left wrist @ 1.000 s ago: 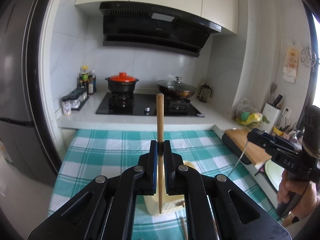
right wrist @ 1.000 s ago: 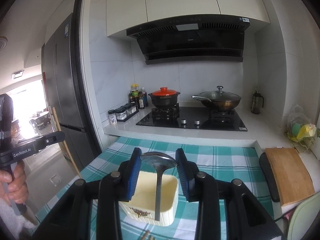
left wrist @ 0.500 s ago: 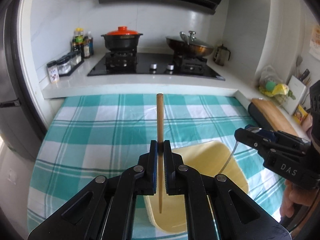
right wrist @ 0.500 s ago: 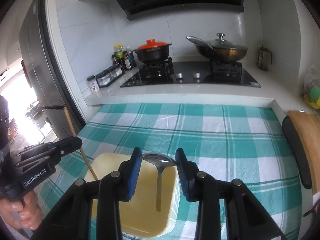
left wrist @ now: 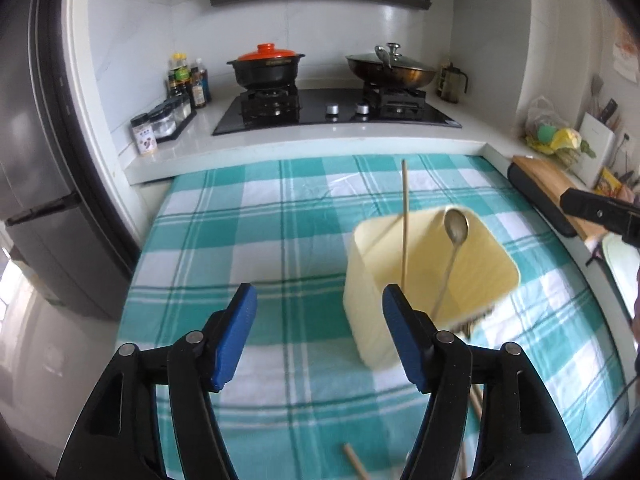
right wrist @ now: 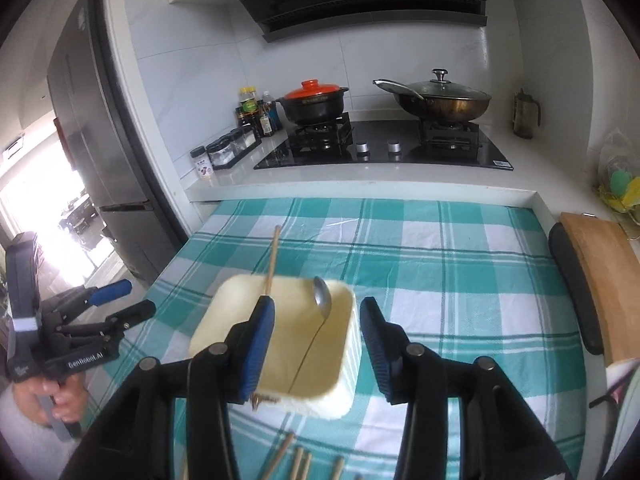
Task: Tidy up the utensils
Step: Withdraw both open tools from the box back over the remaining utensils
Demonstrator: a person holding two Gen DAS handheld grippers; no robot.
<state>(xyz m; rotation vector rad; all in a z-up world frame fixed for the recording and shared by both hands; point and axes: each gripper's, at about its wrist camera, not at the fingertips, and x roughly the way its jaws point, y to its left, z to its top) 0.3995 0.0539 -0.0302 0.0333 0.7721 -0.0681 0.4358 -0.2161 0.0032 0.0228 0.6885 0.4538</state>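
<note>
A pale yellow utensil holder [left wrist: 430, 276] [right wrist: 280, 344] stands on the teal checked tablecloth [left wrist: 260, 232]. A wooden chopstick [left wrist: 404, 224] [right wrist: 272, 260] and a metal spoon [left wrist: 454, 236] [right wrist: 322, 304] stand inside it. My left gripper [left wrist: 316, 320] is open and empty, left of the holder; it also shows in the right wrist view [right wrist: 120, 300]. My right gripper [right wrist: 318, 328] is open and empty, just above the holder. Several loose chopsticks [right wrist: 298, 460] [left wrist: 356, 460] lie on the cloth in front of the holder.
A stove [right wrist: 380, 148] with a red-lidded pot [right wrist: 314, 100] and a lidded wok [right wrist: 440, 98] is at the back. Spice jars [right wrist: 224, 152] stand back left. A wooden cutting board [right wrist: 604, 280] lies at the right. A fridge [left wrist: 36, 160] stands at the left.
Both grippers opened. The chopstick left my left gripper and the spoon left my right gripper; both now stand in the holder. Both grippers drew back from the holder.
</note>
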